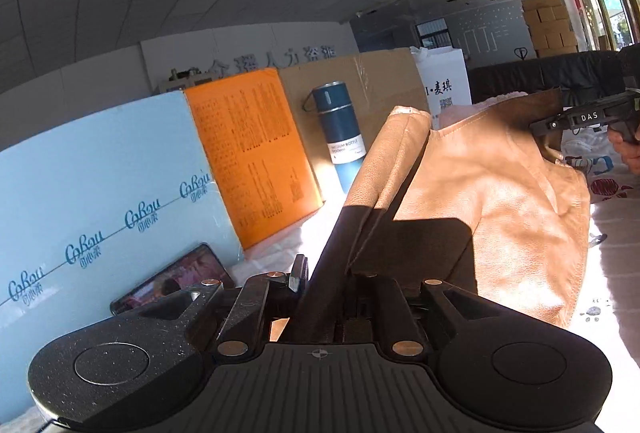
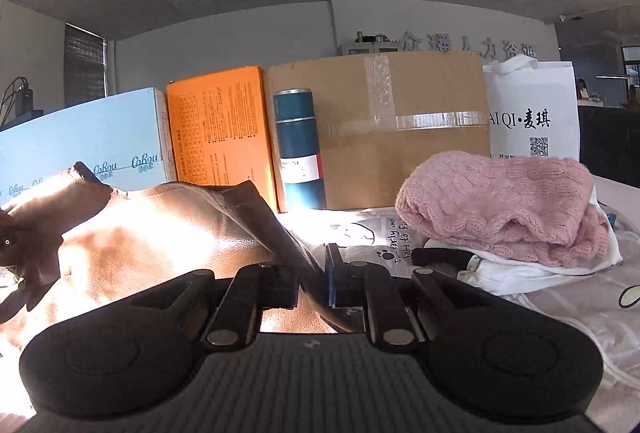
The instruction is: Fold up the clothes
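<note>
A tan, leather-like garment [image 1: 500,201] is hanging raised above the table, stretched between two pinched edges, with sunlight falling brightly across its soft, creased surface. One folded, stitched edge [image 1: 384,169] is rising in a thick double band on its left side. In the right wrist view the same garment [image 2: 152,233] is draping down to the left, its near edge running in a dark shaded strip toward the camera.
</note>
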